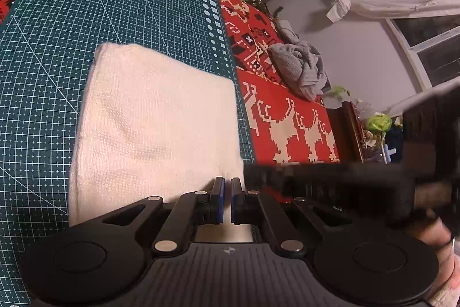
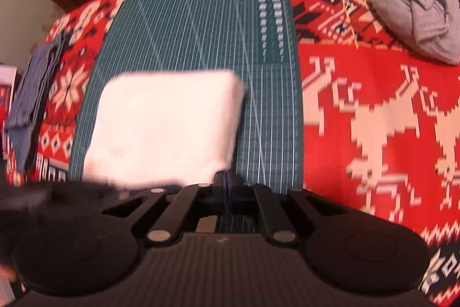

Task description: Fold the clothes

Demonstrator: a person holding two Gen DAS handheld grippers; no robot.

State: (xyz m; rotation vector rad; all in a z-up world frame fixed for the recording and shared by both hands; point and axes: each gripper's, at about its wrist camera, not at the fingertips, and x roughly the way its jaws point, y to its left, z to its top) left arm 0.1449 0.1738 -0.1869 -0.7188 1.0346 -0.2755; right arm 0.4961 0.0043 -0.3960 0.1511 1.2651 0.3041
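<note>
White towel (image 1: 155, 117) lies folded on green mat (image 1: 57, 48) over red blanket (image 2: 373, 105); left gripper (image 1: 227, 199) jaws nearly together, right gripper (image 2: 227, 186) jaws together, both empty.

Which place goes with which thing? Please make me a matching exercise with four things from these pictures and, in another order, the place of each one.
Things:
1. white folded cloth
2. grey crumpled garment
3. blue folded garment
4. green cutting mat

Places:
A. on the red patterned blanket, to the right of the mat in the right wrist view
B. directly on the red blanket, under the white cloth
C. on the cutting mat, just ahead of both grippers
D. at the blanket's left edge in the right wrist view

Pairs: 1-C, 2-A, 3-D, 4-B
</note>
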